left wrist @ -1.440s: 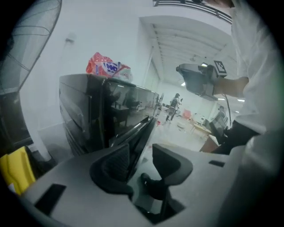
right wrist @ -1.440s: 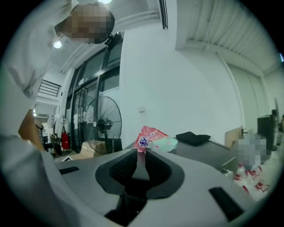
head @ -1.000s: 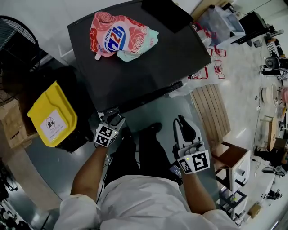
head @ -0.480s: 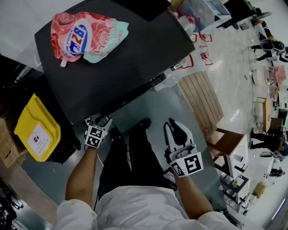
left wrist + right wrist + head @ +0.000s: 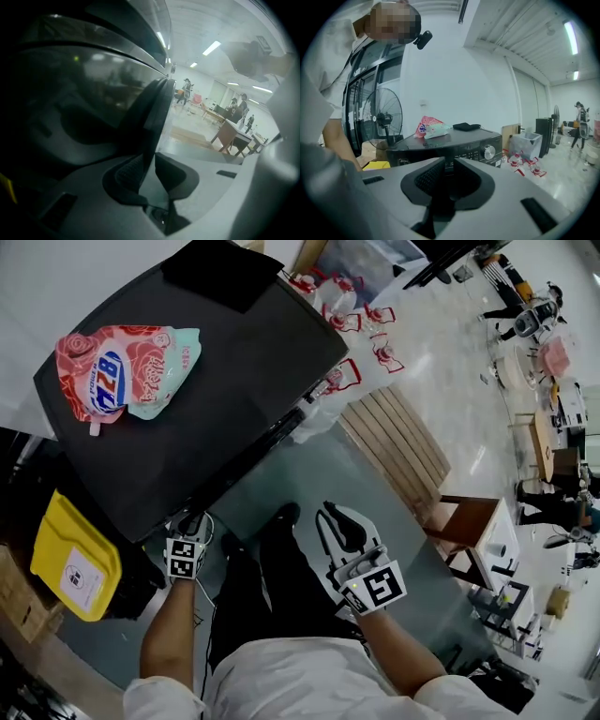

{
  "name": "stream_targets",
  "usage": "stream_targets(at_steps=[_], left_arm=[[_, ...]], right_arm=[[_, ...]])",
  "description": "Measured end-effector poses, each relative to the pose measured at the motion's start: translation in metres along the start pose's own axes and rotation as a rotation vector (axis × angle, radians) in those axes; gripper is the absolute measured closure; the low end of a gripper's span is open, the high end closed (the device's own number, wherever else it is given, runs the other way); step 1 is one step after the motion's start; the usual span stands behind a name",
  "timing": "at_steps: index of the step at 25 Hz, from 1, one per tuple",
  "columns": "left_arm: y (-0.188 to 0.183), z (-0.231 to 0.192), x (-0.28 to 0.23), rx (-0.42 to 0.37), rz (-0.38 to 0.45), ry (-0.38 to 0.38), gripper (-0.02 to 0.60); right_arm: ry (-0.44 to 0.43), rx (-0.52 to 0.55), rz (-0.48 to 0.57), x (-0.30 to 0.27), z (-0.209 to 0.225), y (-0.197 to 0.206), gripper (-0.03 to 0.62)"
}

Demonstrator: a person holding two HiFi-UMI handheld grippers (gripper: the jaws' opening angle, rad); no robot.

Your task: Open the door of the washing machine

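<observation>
The black washing machine (image 5: 234,381) stands ahead of me, seen from above. My left gripper (image 5: 192,521) is tucked under its front edge, at the door. In the left gripper view the dark glass door (image 5: 84,112) fills the left side. The door's rim handle (image 5: 157,108) runs down between the jaws of the left gripper (image 5: 147,171). Those jaws are closing, and the pads sit against the handle on both sides. My right gripper (image 5: 339,517) hangs apart over the floor, narrowly open and empty. From the right gripper (image 5: 449,171) the washer (image 5: 454,140) shows farther off.
A pink detergent pouch (image 5: 127,362) and a black cloth (image 5: 220,268) lie on the washer's top. A yellow bin (image 5: 70,554) stands left of it and a slatted wooden board (image 5: 394,442) lies right. A fan (image 5: 383,117) stands behind, and a small wooden table (image 5: 469,531) to my right.
My left gripper has sunk from beside the washer's top edge down to the door front. The right gripper has drifted a little left and lower. My head view has swung right.
</observation>
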State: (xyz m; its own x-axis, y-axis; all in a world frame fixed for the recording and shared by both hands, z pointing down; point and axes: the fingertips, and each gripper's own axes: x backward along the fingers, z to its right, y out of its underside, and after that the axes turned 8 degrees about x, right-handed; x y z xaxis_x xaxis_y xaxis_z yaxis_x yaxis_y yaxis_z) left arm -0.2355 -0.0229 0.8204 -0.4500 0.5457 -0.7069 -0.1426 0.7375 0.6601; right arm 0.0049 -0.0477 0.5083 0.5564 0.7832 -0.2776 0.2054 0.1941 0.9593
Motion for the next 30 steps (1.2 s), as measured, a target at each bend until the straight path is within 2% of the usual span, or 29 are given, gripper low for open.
stream_targets(at_steps=[30], left_arm=[[-0.004,0.003,0.004,0.044,0.026,-0.033,0.513]], right_arm=[[0.059,-0.008,0.004,0.022,0.011,-0.003,0.520]])
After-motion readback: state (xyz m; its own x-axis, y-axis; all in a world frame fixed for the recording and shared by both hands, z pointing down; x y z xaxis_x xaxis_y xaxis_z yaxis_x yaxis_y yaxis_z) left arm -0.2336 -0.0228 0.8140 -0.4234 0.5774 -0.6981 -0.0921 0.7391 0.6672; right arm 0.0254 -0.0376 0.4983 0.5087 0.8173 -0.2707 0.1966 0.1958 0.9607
